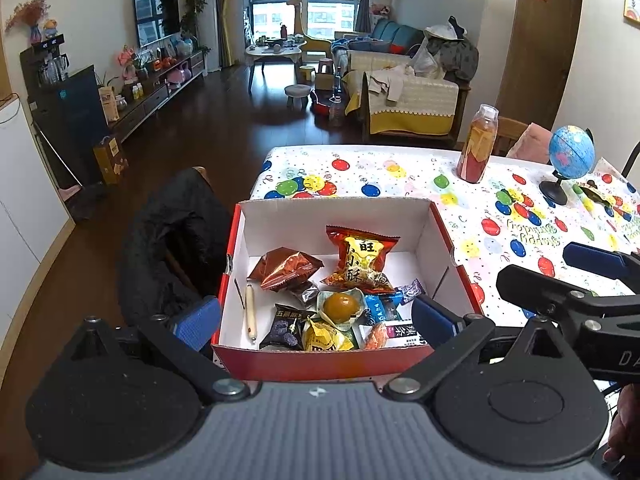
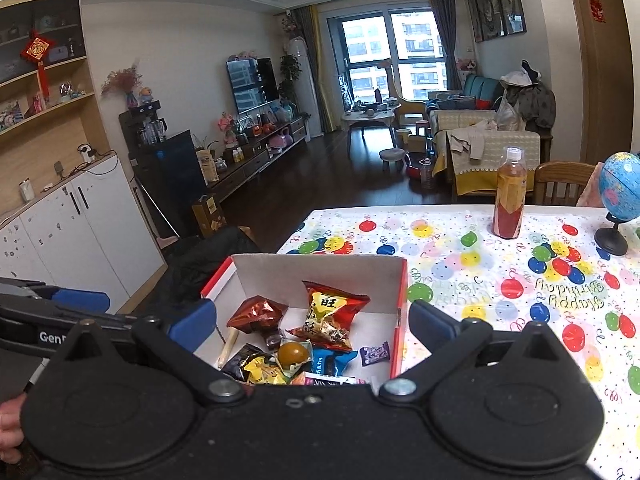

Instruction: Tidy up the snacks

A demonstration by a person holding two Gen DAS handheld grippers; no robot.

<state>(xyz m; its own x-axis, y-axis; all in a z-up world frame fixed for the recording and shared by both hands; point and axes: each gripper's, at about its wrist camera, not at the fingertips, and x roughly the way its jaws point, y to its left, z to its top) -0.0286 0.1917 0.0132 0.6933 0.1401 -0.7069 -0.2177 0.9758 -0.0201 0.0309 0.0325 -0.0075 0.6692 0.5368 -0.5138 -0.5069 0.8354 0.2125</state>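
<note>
A red cardboard box (image 1: 304, 364) with a white inside stands at the table's near left corner; it also shows in the right wrist view (image 2: 320, 276). It holds several snacks: a red-yellow puffed bag (image 1: 362, 260) (image 2: 330, 314), a brown foil pack (image 1: 286, 268) (image 2: 258, 314), a wrapped brown egg (image 1: 340, 307) (image 2: 294, 353), a yellow pack (image 1: 324, 336) and a wooden stick (image 1: 250, 312). My left gripper (image 1: 316, 320) is open and empty, its fingers straddling the box. My right gripper (image 2: 312, 326) is open and empty above the box; it shows at the right in the left wrist view (image 1: 592, 264).
The table (image 2: 500, 280) has a balloon-print cloth. A bottle of orange drink (image 1: 478, 144) (image 2: 510, 194) and a small globe (image 1: 570, 160) (image 2: 620, 196) stand at the back. A chair with a dark jacket (image 1: 176, 232) stands left of the box.
</note>
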